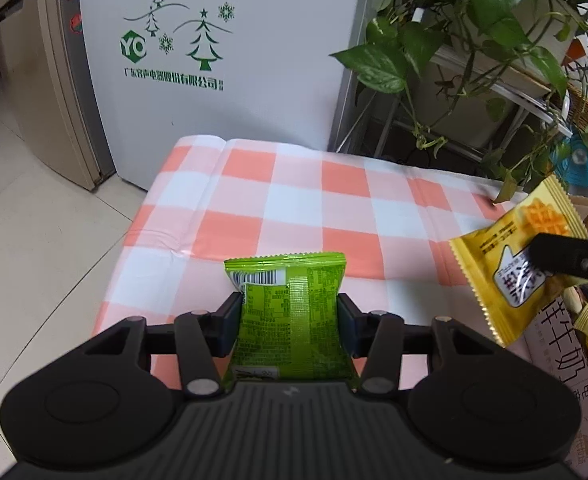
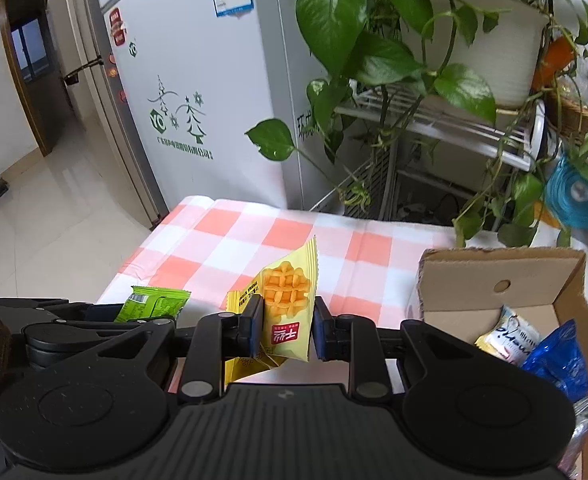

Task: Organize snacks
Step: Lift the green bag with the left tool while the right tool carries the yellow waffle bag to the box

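Note:
My left gripper (image 1: 289,312) is shut on a green snack packet (image 1: 290,300), held upright above the checked tablecloth (image 1: 294,200), barcode side facing the camera. My right gripper (image 2: 286,326) is shut on a yellow waffle packet (image 2: 288,300), also lifted over the cloth. In the left wrist view the yellow waffle packet (image 1: 509,256) hangs at the right with a black finger (image 1: 565,260) across it. From the right wrist view the green snack packet (image 2: 150,304) shows at the left, behind the other gripper's black body.
An open cardboard box (image 2: 501,280) at the right holds a blue packet (image 2: 557,360) and a white one (image 2: 509,336). More packets (image 1: 581,344) lie at the right. A white fridge (image 1: 222,60) and a potted plant (image 2: 433,52) on a wire rack stand behind the table.

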`<state>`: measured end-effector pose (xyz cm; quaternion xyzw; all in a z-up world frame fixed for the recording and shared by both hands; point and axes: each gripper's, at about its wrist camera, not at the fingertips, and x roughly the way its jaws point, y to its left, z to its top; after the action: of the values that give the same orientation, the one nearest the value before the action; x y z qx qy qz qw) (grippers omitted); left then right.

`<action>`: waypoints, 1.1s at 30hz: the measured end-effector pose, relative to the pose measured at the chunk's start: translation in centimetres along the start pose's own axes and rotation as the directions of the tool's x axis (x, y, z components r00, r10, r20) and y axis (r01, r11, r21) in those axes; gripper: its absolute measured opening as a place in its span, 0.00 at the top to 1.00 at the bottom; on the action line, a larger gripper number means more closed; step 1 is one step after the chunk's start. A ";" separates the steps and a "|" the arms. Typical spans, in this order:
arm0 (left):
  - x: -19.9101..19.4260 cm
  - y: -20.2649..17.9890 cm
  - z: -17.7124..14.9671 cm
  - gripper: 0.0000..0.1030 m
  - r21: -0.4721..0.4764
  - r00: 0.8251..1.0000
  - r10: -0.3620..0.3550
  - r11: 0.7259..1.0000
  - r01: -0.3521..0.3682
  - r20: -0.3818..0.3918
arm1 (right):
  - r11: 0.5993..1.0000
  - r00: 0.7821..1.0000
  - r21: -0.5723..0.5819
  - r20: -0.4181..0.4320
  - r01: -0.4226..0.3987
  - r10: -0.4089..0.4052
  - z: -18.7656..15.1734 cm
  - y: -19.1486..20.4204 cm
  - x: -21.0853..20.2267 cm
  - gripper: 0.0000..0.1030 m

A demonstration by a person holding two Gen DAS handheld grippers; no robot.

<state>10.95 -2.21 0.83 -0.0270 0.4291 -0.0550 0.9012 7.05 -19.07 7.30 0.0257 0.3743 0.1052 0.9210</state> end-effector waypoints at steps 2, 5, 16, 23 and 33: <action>-0.2 0.0 0.0 0.53 0.001 1.000 -0.005 1.000 0.005 0.004 | 1.000 1.000 -0.009 0.009 0.000 0.000 0.0 -0.2 -0.4 0.71; -0.6 -0.1 0.0 0.53 0.011 1.000 -0.003 1.000 0.003 0.014 | 1.000 1.000 -0.009 0.020 0.000 0.000 0.1 -0.5 -1.0 0.70; -1.2 -0.9 -0.9 0.53 0.052 1.000 -0.001 0.999 0.000 0.030 | 1.000 0.998 0.006 0.050 0.029 -0.029 -0.2 -2.7 -3.4 0.71; -2.6 -1.1 -2.2 0.53 0.030 0.999 -0.016 0.999 0.015 0.049 | 0.997 0.995 0.049 0.076 0.064 -0.067 -0.5 -5.1 -5.3 0.71; -4.2 -5.3 -3.2 0.53 -0.002 0.994 -0.099 0.995 0.100 0.047 | 0.977 0.979 0.180 0.150 0.111 -0.139 -0.8 -10.2 -10.0 0.70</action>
<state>5.45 -6.95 2.52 -0.0517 0.4063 -0.0981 0.9070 1.31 -31.22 12.22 0.0892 0.3067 0.0121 0.9475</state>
